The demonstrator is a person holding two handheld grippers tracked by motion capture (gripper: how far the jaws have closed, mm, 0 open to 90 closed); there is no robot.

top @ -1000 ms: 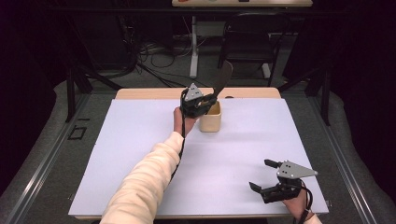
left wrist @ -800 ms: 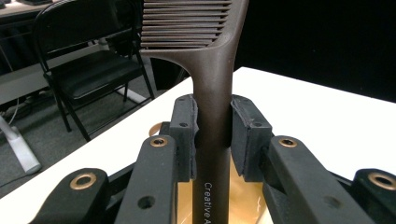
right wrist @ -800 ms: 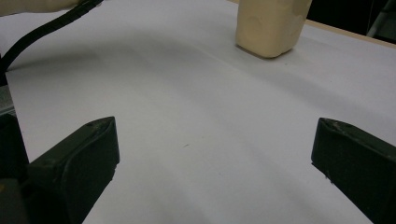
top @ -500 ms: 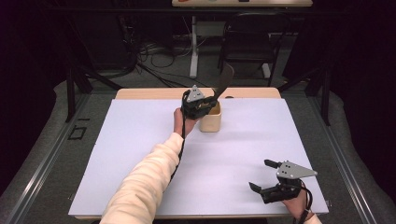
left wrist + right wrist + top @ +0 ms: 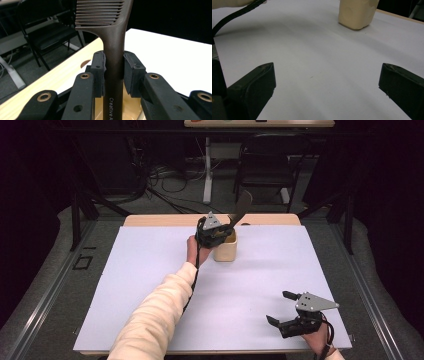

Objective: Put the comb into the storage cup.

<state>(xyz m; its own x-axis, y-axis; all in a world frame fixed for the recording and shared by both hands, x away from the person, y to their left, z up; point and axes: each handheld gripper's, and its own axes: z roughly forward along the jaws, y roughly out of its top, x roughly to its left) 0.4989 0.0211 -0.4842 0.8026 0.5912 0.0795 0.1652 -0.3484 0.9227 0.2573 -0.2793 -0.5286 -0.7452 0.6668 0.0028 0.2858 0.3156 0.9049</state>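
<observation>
The tabletop [image 5: 150, 285] was evenly bright under overhead light while the room around stayed dark. Soft shadows fell below the fingers [image 5: 257, 85], which looked blurred up close.

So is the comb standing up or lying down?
Standing up, tilted: the left gripper holds the comb by its handle over the cup.

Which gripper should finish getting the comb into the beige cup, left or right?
Left. The left gripper is shut on the comb, holding it right over the beige cup. The right gripper stands open and holds nothing, low on the white sheet, well apart from the cup.
</observation>
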